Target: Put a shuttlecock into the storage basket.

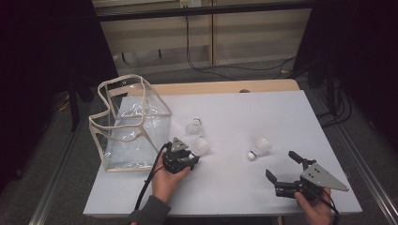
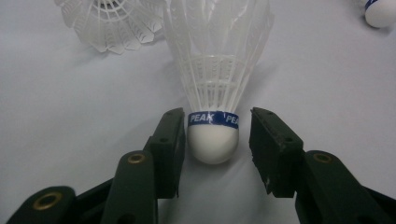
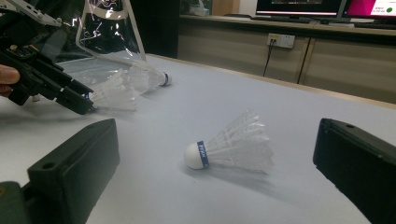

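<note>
Fingers (image 2: 168, 144) flank shuttlecock (image 2: 213, 140) cork, not clamped

Dim room, bright white table (image 1: 263, 117), soft shadows, sharp focus

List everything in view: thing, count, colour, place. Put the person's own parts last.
Shuttlecocks: 3, white with blue bands; one between the left claw's jaws, one just beyond it, one lying ahead of the right claw.
Bag: 1, clear plastic with beige trim, standing open at the table's left.
Table: 1, white top with a wooden far edge.
Cables: several, black, on the floor behind the table.
Cabinets: light wood, along the back wall.
Left claw: 1, black, jaws flanking the shuttlecock's cork with a gap on one side.
Right claw: 1, black, wide open near the table's right front.
Hands: 2, left and right, each holding a claw.
</note>
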Available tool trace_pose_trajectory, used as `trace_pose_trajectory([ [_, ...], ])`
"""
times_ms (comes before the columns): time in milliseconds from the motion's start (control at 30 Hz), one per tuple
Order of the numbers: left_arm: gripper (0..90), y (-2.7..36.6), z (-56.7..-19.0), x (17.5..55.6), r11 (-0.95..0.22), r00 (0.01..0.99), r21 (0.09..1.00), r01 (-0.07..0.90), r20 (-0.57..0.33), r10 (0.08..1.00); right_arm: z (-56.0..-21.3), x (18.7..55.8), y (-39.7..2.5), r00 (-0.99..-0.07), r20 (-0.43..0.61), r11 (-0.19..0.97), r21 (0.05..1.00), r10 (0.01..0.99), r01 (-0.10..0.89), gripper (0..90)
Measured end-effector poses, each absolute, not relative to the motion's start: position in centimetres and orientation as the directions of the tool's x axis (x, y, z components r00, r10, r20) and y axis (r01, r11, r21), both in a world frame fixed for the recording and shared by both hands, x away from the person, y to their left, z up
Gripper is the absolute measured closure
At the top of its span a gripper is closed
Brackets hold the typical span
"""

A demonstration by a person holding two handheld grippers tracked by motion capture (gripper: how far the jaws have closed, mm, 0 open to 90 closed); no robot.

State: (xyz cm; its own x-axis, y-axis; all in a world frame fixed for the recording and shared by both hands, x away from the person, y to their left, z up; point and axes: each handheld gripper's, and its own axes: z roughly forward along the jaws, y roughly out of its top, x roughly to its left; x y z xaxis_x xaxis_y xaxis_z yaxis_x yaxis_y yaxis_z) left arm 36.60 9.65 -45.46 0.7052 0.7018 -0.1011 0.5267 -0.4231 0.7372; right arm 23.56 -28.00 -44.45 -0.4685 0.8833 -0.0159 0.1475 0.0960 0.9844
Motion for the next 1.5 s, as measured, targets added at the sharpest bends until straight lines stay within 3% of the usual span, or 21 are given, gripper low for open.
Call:
trace_pose_trajectory([
  [567, 64.1, 9.4, -45.4, 36.9, -0.414, 0.684, 0.723, 0.553, -0.11, 0.721, -44.5, 23.6, -28.1, -0.47, -0.016, 0.099, 0.984, 0.883, 0.151, 0.5],
  [1033, 65.2, 9.3, -45.3, 36.8, -0.416, 0.677, 0.713, 0.564, -0.111, 0.727, -44.5, 23.6, -28.1, -0.47, -0.017, 0.1, 0.983, 0.883, 0.152, 0.5],
  [1500, 65.5, 9.2, -44.4, 36.6, -0.39, 0.674, 0.69, 0.61, -0.193, 0.713, -44.5, 23.6, -28.2, -0.469, -0.013, 0.094, 0.984, 0.883, 0.149, 0.5],
])
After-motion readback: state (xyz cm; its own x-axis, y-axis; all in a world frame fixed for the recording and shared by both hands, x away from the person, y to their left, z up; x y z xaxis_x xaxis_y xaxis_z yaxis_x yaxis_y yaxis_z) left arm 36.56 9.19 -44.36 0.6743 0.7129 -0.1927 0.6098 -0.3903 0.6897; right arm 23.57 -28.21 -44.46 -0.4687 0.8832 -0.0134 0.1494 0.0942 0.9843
